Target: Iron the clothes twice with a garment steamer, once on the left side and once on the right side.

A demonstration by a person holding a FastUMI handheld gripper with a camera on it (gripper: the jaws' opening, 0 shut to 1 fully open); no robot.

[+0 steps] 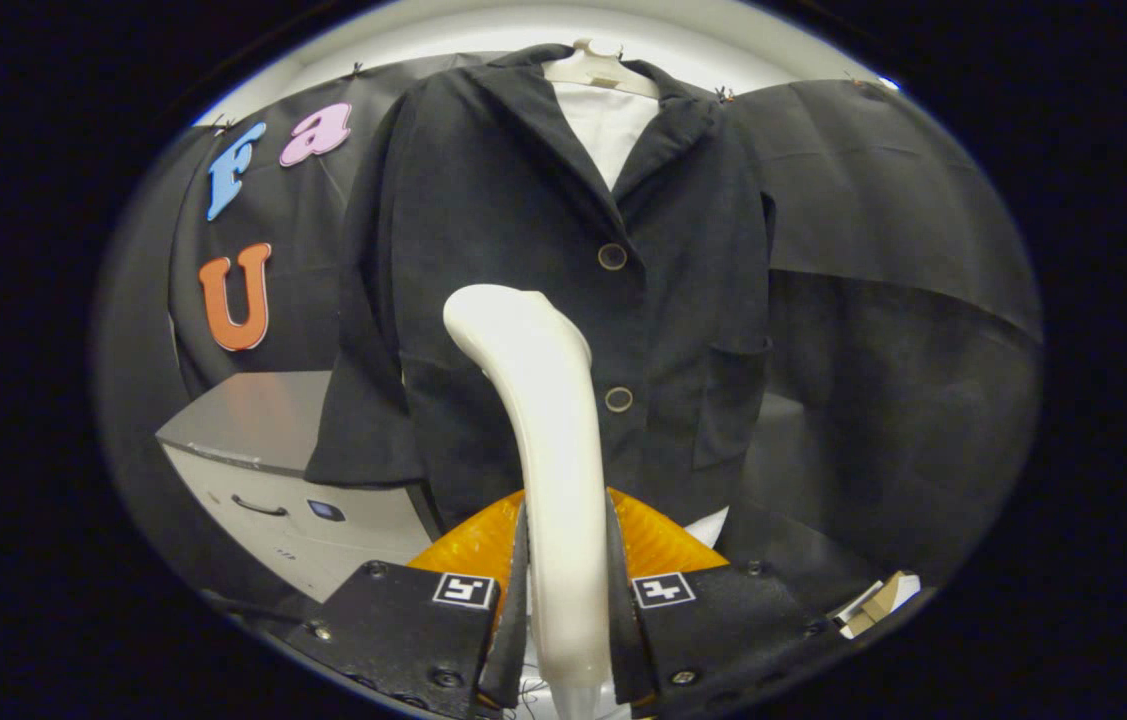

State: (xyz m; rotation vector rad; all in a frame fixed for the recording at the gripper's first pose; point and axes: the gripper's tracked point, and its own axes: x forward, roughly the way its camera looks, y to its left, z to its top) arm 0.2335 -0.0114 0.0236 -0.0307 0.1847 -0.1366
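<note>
We are looking along our gripper (565,590) at the bottom middle of the frame. Its two black fingers (403,620) are sitting close together, and they are squeezing the white steamer (548,440) from both sides. Each finger is pressing on the handle, one on the left and one on the right. Each finger is wearing a small white square tag with black marks on top.

The steamer is standing up between the fingers. It is rising to the middle of the frame and bending a little to the left at its rounded top. Its top is sitting in front of the black jacket (543,280), just left of the buttons. We cannot tell if it is touching the cloth.

The jacket is hanging on a pale hanger (599,68) at the top middle of the frame. A white shirt (608,130) is peeking out at the collar. Two round buttons (612,257) are running down the front, one above the other.

Something orange and bumpy (658,540) is showing behind the fingers, low in the frame. A grey cabinet (263,470) with a dark handle is standing at the lower left, beside the jacket's sleeve.
</note>
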